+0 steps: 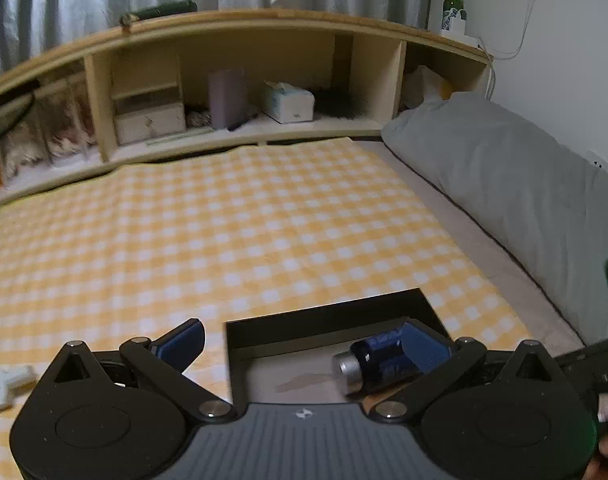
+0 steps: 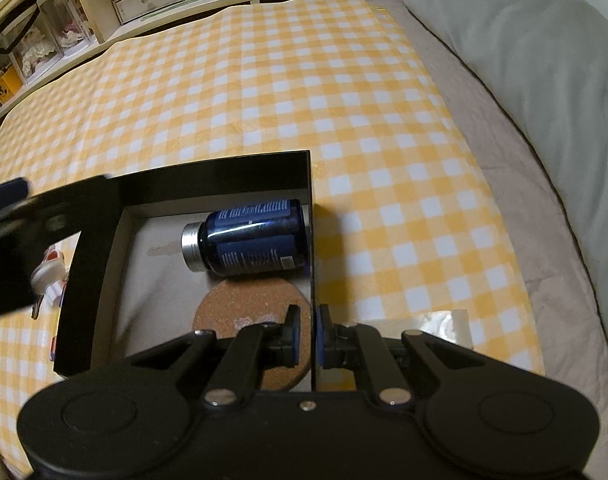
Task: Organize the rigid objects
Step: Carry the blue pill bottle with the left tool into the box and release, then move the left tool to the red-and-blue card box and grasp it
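Black shallow box [image 2: 207, 176], open-topped with thin dark walls and a pale cardboard floor, sits on the near part of a yellow-and-white checked cloth [image 2: 263, 80] spread over a bed. Inside it a dark blue bottle [image 2: 255, 238] lies on its side against the far right corner, its silver cap [image 2: 191, 246] pointing left and its label printed in small white text. Just nearer than the bottle a round cork coaster [image 2: 239, 304] lies flat on the box floor.

The right gripper [image 2: 307, 334] is clenched on the box's right wall, one blue pad inside over the coaster and one outside. The left gripper [image 1: 304, 344] stands spread wide with nothing between its fingers; in its own view the box and bottle lie below it.

A grey pillow [image 1: 504, 168] lies along the right side, and a wooden shelf unit [image 1: 231, 60] runs across the far end.
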`<action>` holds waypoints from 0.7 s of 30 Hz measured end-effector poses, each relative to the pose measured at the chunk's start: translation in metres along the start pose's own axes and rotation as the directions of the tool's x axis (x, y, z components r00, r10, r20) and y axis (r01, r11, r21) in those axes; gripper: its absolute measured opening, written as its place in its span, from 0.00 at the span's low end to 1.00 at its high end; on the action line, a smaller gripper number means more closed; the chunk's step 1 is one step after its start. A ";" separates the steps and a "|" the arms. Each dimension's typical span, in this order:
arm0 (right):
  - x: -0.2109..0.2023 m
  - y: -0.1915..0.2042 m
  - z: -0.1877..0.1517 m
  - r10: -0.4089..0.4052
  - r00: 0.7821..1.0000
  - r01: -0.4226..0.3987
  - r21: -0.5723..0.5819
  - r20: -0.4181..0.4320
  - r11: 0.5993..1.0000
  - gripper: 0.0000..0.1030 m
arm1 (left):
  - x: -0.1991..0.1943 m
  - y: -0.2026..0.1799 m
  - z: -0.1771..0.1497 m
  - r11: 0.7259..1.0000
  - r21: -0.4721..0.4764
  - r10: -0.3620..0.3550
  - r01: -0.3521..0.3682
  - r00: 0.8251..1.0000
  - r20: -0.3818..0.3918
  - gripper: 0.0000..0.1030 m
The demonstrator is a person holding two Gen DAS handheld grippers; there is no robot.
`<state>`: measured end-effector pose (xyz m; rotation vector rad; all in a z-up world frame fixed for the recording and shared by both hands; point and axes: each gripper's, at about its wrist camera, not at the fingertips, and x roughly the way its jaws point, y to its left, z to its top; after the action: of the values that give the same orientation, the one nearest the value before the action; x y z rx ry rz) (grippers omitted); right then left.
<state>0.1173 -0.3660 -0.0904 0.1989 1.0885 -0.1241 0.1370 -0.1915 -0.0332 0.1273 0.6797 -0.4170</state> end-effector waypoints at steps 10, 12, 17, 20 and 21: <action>0.000 0.000 -0.001 0.003 1.000 -0.003 0.005 0.002 1.000 0.09 | -0.060 0.034 -0.022 1.000 0.000 -0.024 0.024 0.996 0.090 1.00; -0.001 0.000 -0.002 0.005 1.000 -0.005 0.008 0.003 1.000 0.08 | -0.069 0.045 -0.028 1.000 -0.009 -0.017 0.017 0.996 0.085 1.00; -0.003 -0.001 -0.002 0.007 1.000 -0.007 0.015 0.007 1.000 0.08 | -0.079 0.064 -0.047 0.998 0.037 0.043 -0.046 0.997 0.063 1.00; -0.003 -0.002 -0.003 0.002 1.000 -0.003 0.019 0.008 1.000 0.08 | -0.076 0.073 -0.060 0.995 0.077 0.061 -0.064 0.997 0.039 1.00; -0.003 -0.002 -0.002 0.000 1.000 0.000 0.021 0.007 1.000 0.08 | -0.074 0.076 -0.064 0.994 0.088 0.064 -0.066 0.998 0.029 1.00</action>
<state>0.1135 -0.3674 -0.0890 0.2168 1.0804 -0.1364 0.0797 -0.0817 -0.0377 0.2269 0.6294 -0.3856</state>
